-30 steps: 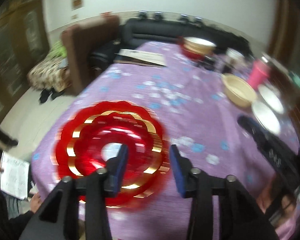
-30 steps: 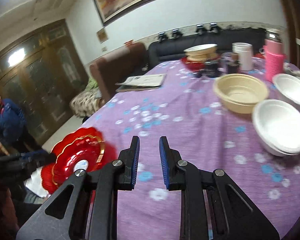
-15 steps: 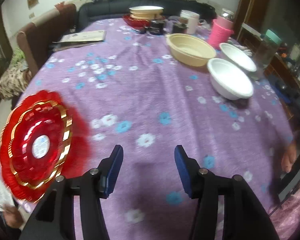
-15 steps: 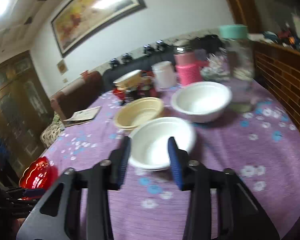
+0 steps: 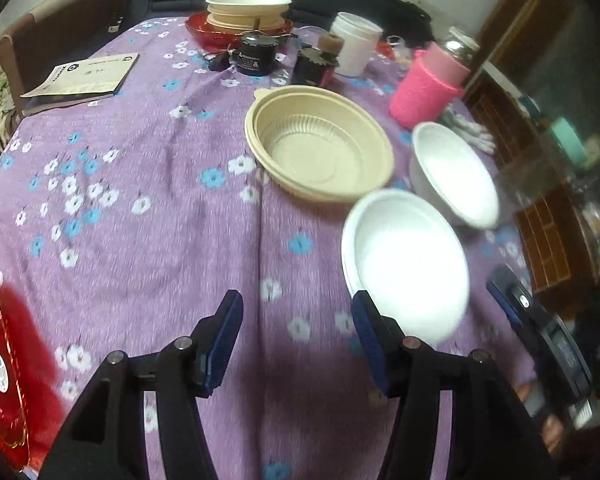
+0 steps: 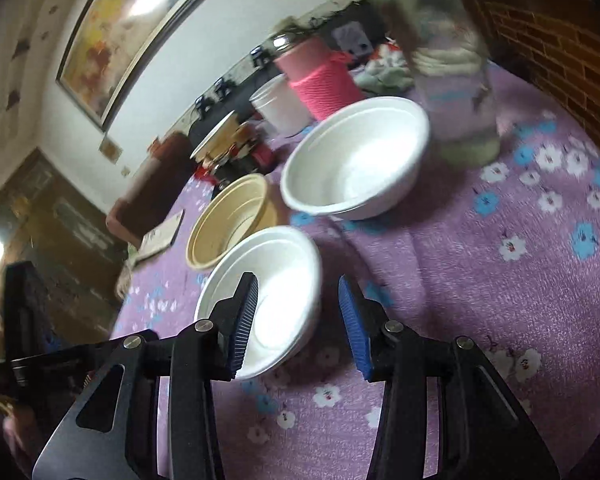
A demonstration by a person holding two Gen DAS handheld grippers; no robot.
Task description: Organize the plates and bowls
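We see a near white bowl upright at lower right of the left wrist view, w/ a second white bowl just beyond it, tilted. A tan ribbed bowl sits center frame, its rim touching the near white one. Red plate w/ gold trim lies at lower left edge. At top center, stacked tan plates rest on a red dish.

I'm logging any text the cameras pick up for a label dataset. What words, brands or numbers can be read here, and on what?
None can be quoted with confidence.
Booklet: a round logo and printed heading on the cover, too small and skewed to read.
Black jar: white lettering on its label, too small to read.
Red plate: a round sticker with blurred print, unreadable.
The bowls and the pink-sleeved bottle show no text.
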